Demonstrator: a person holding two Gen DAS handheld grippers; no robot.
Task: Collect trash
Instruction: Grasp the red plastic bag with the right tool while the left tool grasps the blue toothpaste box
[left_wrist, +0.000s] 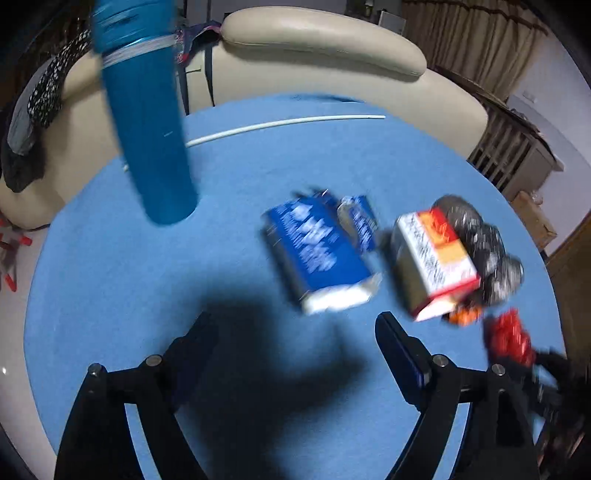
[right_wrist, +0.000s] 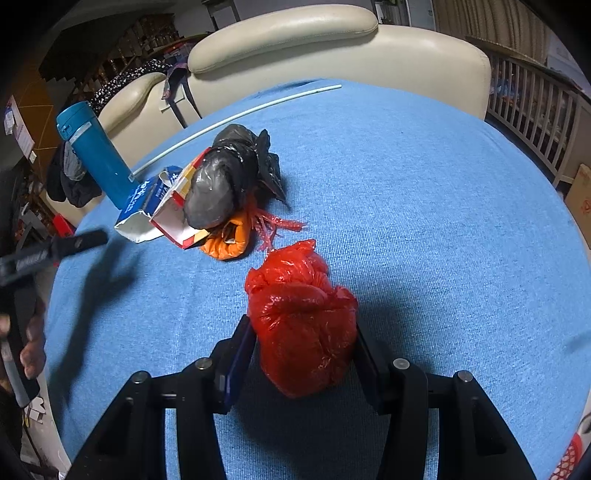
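firmly, right gripper clamps knotted red bag.

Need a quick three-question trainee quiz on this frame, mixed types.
1. True or false: the right hand-held gripper has its fingers around the red bag.
2. Multiple choice: the left hand-held gripper is A) open and empty, B) shut on the blue carton, C) holding the tumbler.
3. Fill in: the black bag rests against the red-and-white ____.

Key: 1 true; 2 A; 3 carton.
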